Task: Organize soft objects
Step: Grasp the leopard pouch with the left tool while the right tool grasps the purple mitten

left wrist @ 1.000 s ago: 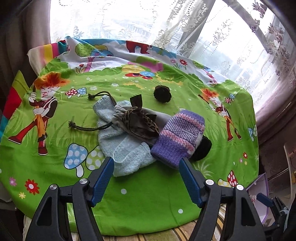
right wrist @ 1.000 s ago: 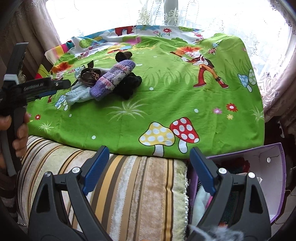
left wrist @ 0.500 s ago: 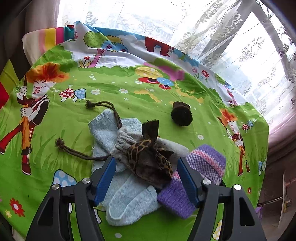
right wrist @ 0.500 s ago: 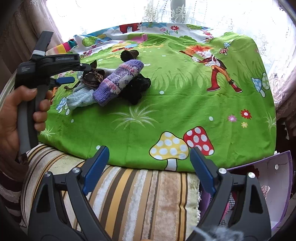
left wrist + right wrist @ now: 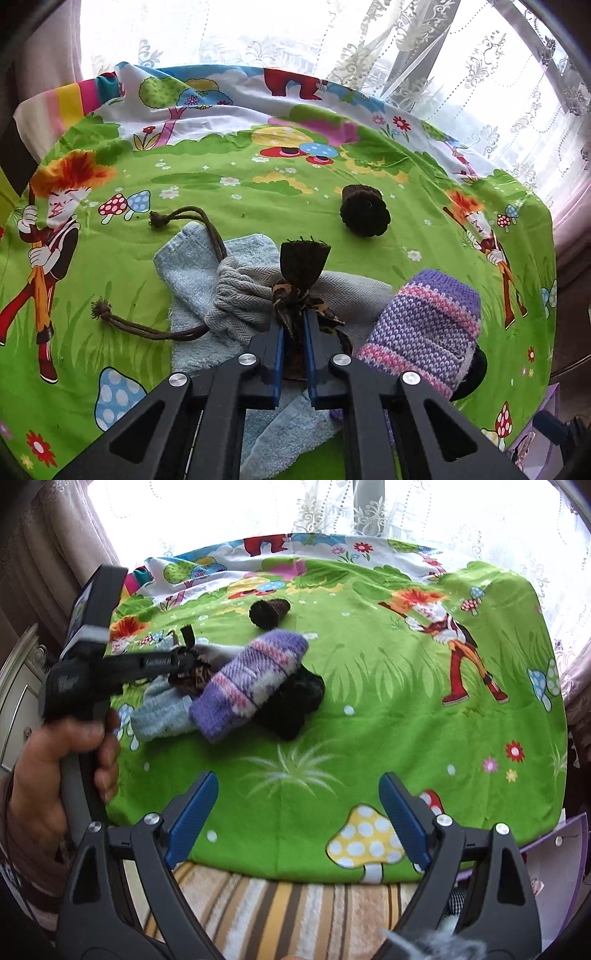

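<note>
You can see white lettering on the side of the left gripper (image 5: 177,664) in your right wrist view, but it is too blurred to read. Nothing else in either view carries legible text or numbers.

— What lies behind the bed?

— A wide window (image 5: 258,33) hung with white lace curtains (image 5: 480,74); bright daylight pours through them.

— And at the sides?

— A beige drape (image 5: 48,546) hangs on the left, with pale panelled furniture (image 5: 18,701) below it.

— What covers the surface?

— A green cartoon-printed sheet with mushrooms and flowers (image 5: 369,720), spread over a striped plush blanket in beige and brown (image 5: 295,915).
</note>
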The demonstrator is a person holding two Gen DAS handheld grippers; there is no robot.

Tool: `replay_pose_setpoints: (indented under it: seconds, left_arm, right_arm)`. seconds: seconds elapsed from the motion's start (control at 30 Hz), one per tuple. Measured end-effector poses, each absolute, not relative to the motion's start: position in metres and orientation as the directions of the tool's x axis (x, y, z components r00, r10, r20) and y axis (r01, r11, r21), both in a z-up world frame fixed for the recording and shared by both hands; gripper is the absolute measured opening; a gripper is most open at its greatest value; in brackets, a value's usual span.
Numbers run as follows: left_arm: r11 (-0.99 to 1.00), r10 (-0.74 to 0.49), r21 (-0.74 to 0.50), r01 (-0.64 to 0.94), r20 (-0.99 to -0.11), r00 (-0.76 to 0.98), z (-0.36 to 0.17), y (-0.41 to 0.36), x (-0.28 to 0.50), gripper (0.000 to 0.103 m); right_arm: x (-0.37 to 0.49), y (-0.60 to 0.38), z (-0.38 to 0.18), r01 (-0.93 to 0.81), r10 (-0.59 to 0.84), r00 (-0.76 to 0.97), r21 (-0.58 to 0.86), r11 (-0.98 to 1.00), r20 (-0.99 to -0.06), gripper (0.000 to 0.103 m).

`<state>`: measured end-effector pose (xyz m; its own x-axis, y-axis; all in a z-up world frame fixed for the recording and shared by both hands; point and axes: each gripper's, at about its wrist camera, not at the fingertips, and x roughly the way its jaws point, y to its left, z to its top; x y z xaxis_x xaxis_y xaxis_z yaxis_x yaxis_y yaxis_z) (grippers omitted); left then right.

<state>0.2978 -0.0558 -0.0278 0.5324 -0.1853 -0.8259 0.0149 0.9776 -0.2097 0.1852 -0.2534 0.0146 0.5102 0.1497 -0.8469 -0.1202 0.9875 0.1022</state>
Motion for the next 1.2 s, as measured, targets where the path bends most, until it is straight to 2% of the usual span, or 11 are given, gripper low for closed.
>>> replay_pose_setpoints:
  seconds: [0.23,0.37,0.53,0.77,0.97,1.2]
  left_arm:
    - [0.950,-0.254,-0.312,-0.008,-0.788,0.561,-0.024,-0.032,0.274,0.009]
    - [0.941,-0.254,-0.336,-0.031,-0.766,0.590,-0.022,-0.020,0.261,0.009]
    - [0.934,-0.249,-0.354,-0.051,-0.746,0.618,-0.021,-0.009,0.256,0.008]
    - [0.899,-0.301,-0.432,-0.068,-0.724,0.620,-0.029,0.005,0.257,0.007]
    - [0.886,-0.327,-0.460,-0.062,-0.713,0.621,-0.031,0.006,0.257,0.007]
    - [0.896,-0.316,-0.439,-0.068,-0.738,0.597,-0.039,0.001,0.260,0.010]
  right_arm:
    - [0.225,-0.230,0.008,-0.098,0.178,0.504,0.149,0.984,-0.845,0.090]
    - [0.244,-0.219,-0.003,-0.073,0.195,0.491,0.183,0.980,-0.849,0.090]
    - [0.260,-0.208,-0.018,-0.050,0.169,0.482,0.166,0.985,-0.860,0.090]
    - [0.272,-0.204,-0.032,-0.026,0.135,0.482,0.140,0.990,-0.865,0.090]
    - [0.279,-0.191,-0.036,-0.063,0.113,0.494,0.094,0.994,-0.862,0.072]
    - [0.278,-0.183,-0.037,-0.115,0.130,0.507,0.083,0.990,-0.852,0.043]
